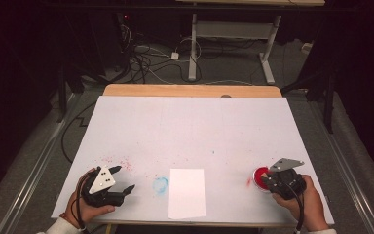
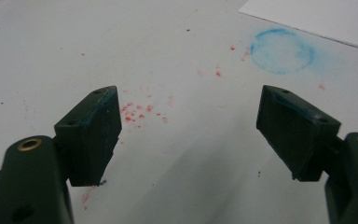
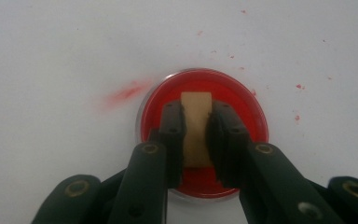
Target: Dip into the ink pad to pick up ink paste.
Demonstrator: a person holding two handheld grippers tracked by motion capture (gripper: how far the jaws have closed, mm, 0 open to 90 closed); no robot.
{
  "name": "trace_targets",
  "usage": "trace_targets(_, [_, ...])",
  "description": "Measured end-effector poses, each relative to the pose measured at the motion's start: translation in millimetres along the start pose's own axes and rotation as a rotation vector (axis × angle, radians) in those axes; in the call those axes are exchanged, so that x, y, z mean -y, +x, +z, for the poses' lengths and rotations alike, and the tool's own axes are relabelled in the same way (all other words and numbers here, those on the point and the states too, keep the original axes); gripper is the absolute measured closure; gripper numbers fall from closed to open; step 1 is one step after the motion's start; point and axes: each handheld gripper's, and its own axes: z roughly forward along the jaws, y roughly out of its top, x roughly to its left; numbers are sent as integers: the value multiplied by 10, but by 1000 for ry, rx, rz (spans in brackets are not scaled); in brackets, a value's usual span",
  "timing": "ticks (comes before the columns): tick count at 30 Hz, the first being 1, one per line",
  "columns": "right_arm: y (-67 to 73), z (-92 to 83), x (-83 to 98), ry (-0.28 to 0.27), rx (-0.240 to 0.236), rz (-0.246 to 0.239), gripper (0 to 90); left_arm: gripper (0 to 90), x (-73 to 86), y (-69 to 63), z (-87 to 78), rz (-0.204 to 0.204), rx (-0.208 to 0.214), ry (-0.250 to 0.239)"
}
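Note:
A round red ink dish (image 3: 235, 93) sits on the white table cover near the front right (image 1: 259, 174). My right gripper (image 3: 196, 112) is shut on a small tan block (image 3: 196, 128) that stands over the dish's red surface; whether the block touches the ink I cannot tell. In the high view the right gripper (image 1: 269, 180) points left at the dish. My left gripper (image 2: 189, 98) stands open above the cover with nothing between its blue-smeared pads (image 2: 98, 126). It is at the front left (image 1: 125, 178).
A white sheet of paper (image 1: 187, 193) lies at the front middle, with a blue ring stain (image 1: 160, 185) just left of it, also ahead of the left jaws (image 2: 282, 50). Red specks (image 2: 135, 114) dot the cover (image 1: 195, 126). A red smear (image 3: 126, 92) lies left of the dish.

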Motion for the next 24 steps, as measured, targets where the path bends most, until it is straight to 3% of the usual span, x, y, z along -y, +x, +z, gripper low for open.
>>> trace_targets(4, [21, 1, -15, 12, 17, -19, 764, 213, -1, -4, 2, 0, 1, 1])
trace_targets(12, [-60, -7, 32, -23, -38, 44, 764, 214, 5, 5, 17, -2, 9, 5])
trace_targets(17, [-83, -25, 24, -36, -24, 52, 764, 213, 14, 21, 30, -7, 12, 4])
trace_targets(20, [-105, -45, 22, -59, -44, 72, 764, 213, 17, 31, 37, -8, 15, 4])
trace_targets(24, [-146, -84, 13, -87, -21, 76, 764, 214, 10, 37, 58, -5, 17, 5])
